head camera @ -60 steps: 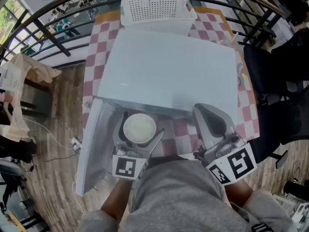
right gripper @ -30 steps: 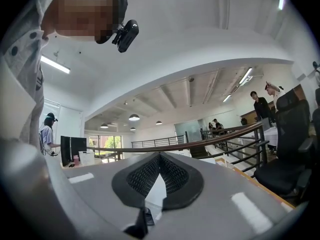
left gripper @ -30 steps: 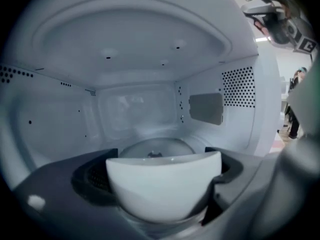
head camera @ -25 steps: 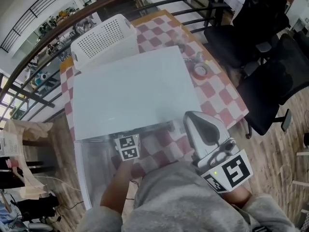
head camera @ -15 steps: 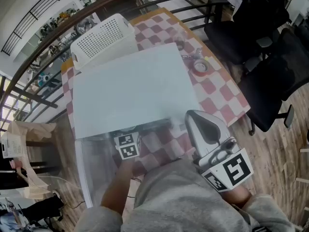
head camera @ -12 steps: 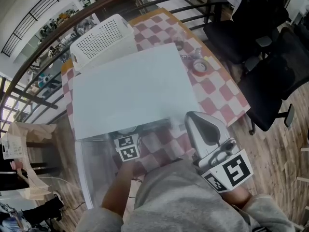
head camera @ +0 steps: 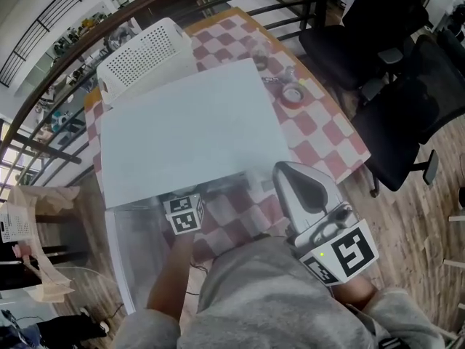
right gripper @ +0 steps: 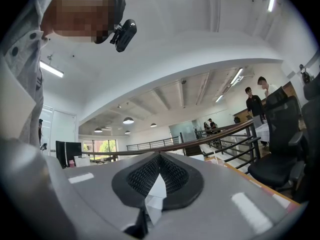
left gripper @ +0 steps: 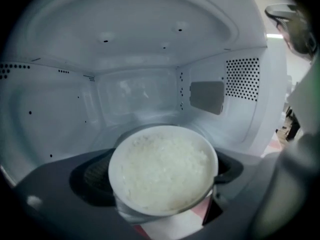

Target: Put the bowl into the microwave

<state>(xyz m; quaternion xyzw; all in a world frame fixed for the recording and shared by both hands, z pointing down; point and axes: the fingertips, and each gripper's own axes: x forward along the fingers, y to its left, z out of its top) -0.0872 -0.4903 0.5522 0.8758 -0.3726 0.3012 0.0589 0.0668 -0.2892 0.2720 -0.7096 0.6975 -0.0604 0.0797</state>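
Bowl (left gripper: 162, 171) of rice was clamped between the left gripper's (head camera: 183, 212) jaws, inside the open microwave (head camera: 185, 133) near its mouth, at 7 o'clock in the head view. At 5 o'clock the right gripper (head camera: 300, 186) pointed upward, jaws pressed together, empty.

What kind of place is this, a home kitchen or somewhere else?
Likely an open-plan office or lab mezzanine, not a home: curved railing, black office chairs, and a microwave on a checkered table.
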